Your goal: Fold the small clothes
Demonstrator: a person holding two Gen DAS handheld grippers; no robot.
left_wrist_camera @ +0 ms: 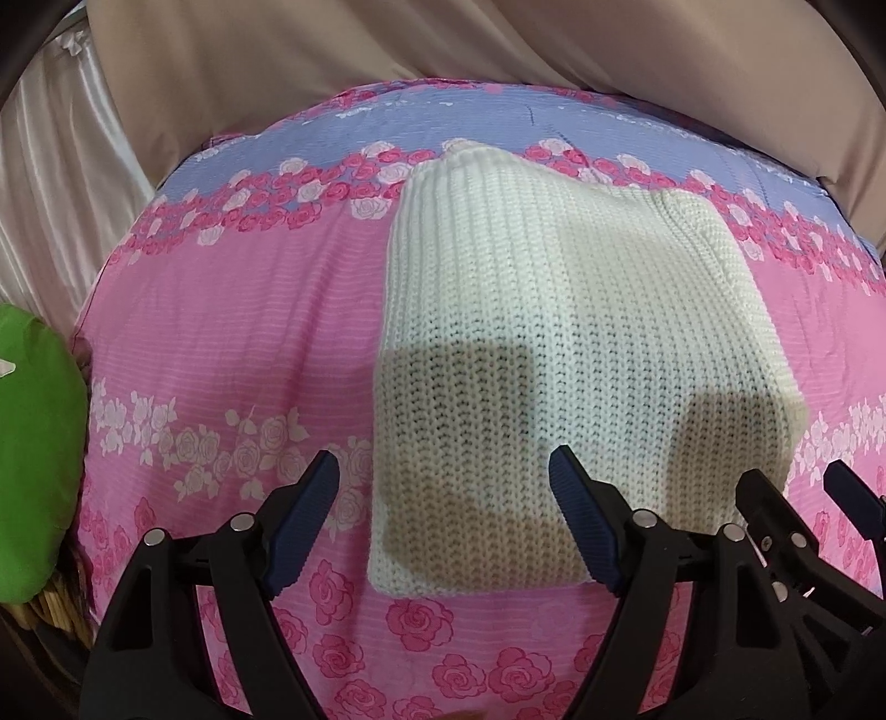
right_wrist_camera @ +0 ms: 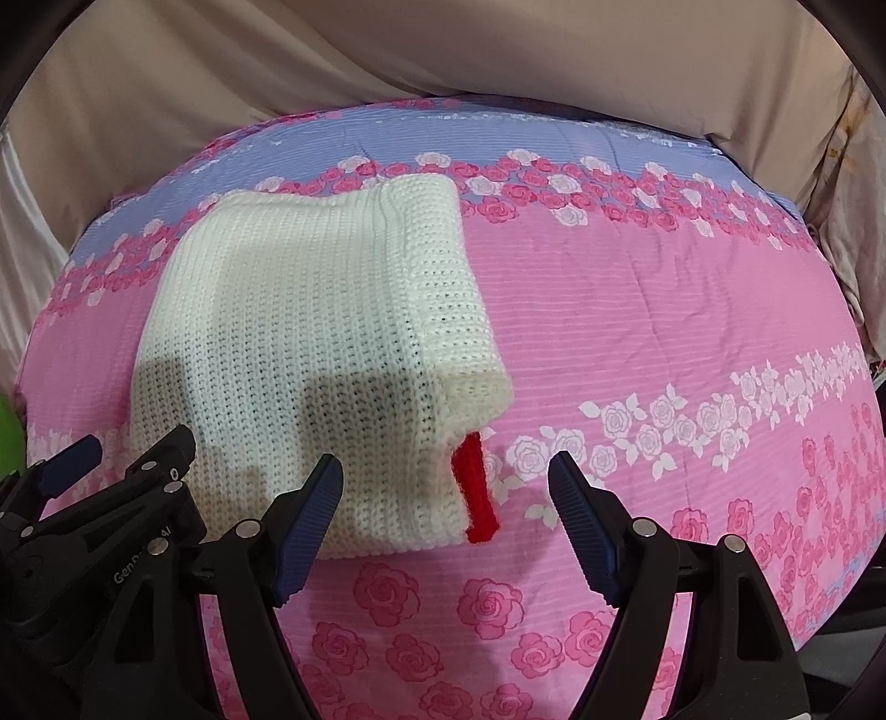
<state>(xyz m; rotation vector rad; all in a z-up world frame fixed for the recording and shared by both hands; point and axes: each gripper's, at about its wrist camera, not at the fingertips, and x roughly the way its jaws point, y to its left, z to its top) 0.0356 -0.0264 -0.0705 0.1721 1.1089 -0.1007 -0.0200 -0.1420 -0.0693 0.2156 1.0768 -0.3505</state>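
Note:
A folded white knitted garment (left_wrist_camera: pixel 554 343) lies flat on the pink rose-print bedsheet (left_wrist_camera: pixel 232 332). My left gripper (left_wrist_camera: pixel 443 476) hovers open over the garment's near left corner, with no cloth pinched between its blue pads. In the right wrist view the same garment (right_wrist_camera: pixel 310 332) lies to the left, with a red knitted strip (right_wrist_camera: pixel 476 493) poking out of its near right corner. My right gripper (right_wrist_camera: pixel 443 476) is open just above that corner, the red strip between its fingers but not touched. Each gripper also shows in the other's view, the right gripper (left_wrist_camera: pixel 797 487) and the left gripper (right_wrist_camera: pixel 127 448).
A green cushion (left_wrist_camera: pixel 33 454) sits at the bed's left edge. Beige fabric (left_wrist_camera: pixel 387 44) rises behind the far edge of the bedsheet (right_wrist_camera: pixel 664 343), and pale curtain cloth (left_wrist_camera: pixel 55 166) hangs at the left. Bare sheet stretches to the right of the garment.

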